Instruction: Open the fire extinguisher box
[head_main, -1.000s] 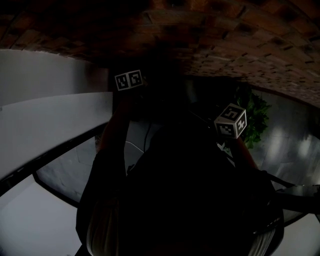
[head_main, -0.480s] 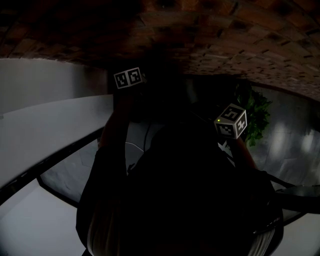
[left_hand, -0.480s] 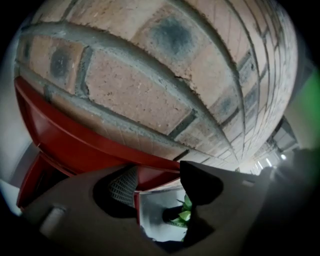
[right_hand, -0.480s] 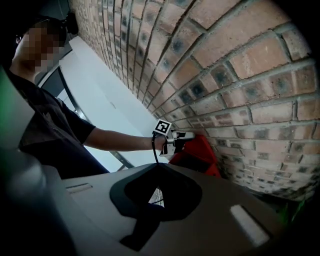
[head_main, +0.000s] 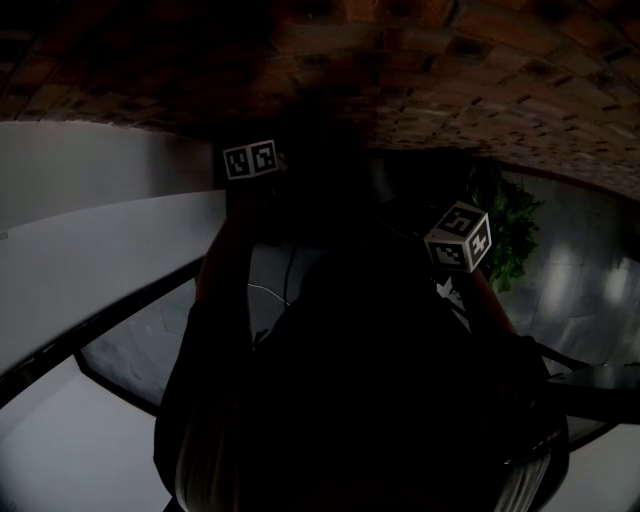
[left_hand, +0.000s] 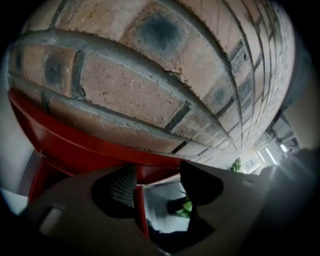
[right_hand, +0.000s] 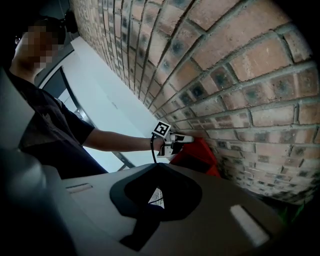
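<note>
Your left claw (left_hand: 159, 186) is standing released, its jaws straddling a red upright edge of the fire extinguisher box (left_hand: 75, 146). That edge is sitting just beside the mesh-textured pad (left_hand: 123, 186) and is keeping clear of the other jaw. The box is hanging on the brick wall (left_hand: 150, 75), with its red top rail running just above the jaws. Your right claw (right_hand: 159, 170) is clenching on nothing and pointing along the wall toward the box from well apart. A green plant (head_main: 512, 235) is showing farther along the wall.
</note>
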